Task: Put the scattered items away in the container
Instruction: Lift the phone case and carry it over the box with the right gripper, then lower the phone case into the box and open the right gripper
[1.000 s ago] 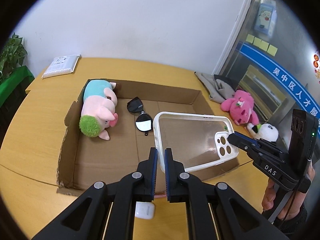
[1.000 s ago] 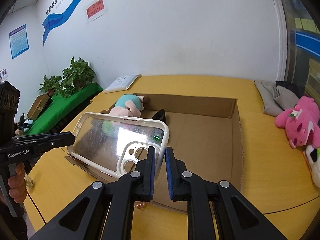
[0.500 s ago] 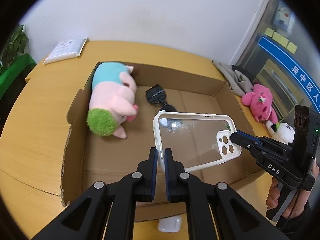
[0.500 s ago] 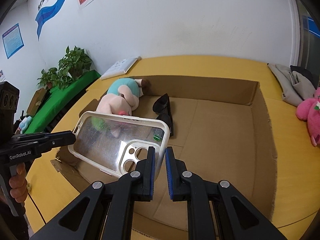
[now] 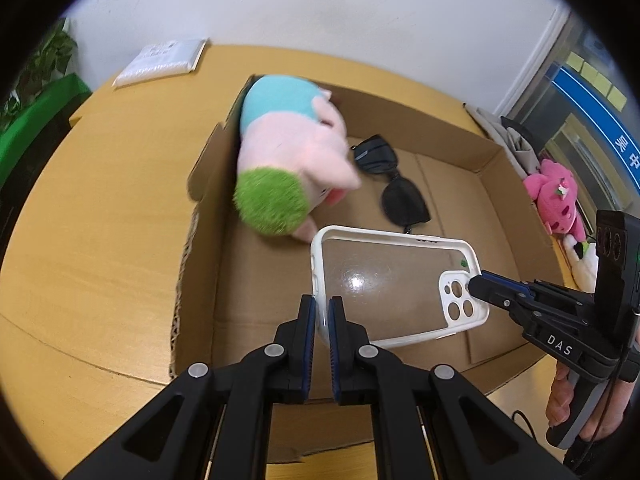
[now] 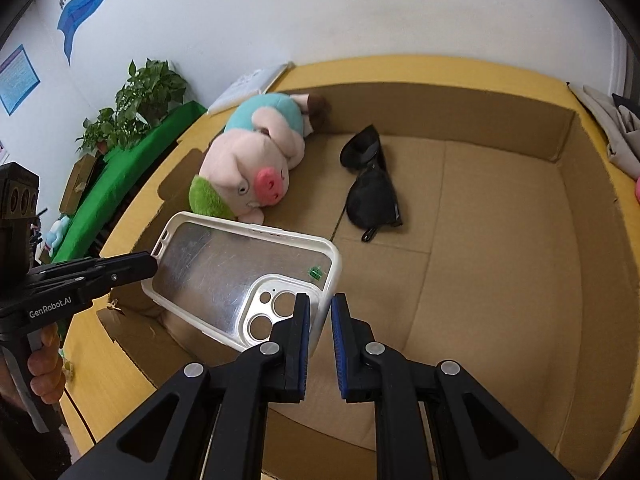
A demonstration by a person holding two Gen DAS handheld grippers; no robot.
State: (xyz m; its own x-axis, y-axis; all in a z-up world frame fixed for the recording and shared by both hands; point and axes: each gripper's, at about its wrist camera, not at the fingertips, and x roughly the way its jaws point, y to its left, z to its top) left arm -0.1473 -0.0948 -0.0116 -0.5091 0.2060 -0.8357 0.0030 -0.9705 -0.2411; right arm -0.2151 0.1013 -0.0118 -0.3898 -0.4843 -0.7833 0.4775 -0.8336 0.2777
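Observation:
A clear phone case with a white rim (image 5: 394,280) (image 6: 244,276) hangs flat above the floor of the open cardboard box (image 5: 452,128) (image 6: 500,208). My left gripper (image 5: 322,308) is shut on its plain end. My right gripper (image 6: 320,312) is shut on its camera-hole end and also shows in the left wrist view (image 5: 478,286). The left gripper's tip shows in the right wrist view (image 6: 150,266). A pink plush pig (image 5: 288,156) (image 6: 252,164) and black sunglasses (image 5: 394,188) (image 6: 370,188) lie inside the box.
The box sits on a wooden table (image 5: 104,208). A white packet (image 5: 160,60) lies at the far edge. A pink plush toy (image 5: 558,196) and a white one lie right of the box, with grey cloth (image 6: 608,120) behind. Plants (image 6: 136,104) stand at left.
Both grippers have carried the phone case forward over the box's near wall and down, so it now hangs low inside the box. The white earbud case below the left gripper has left view.

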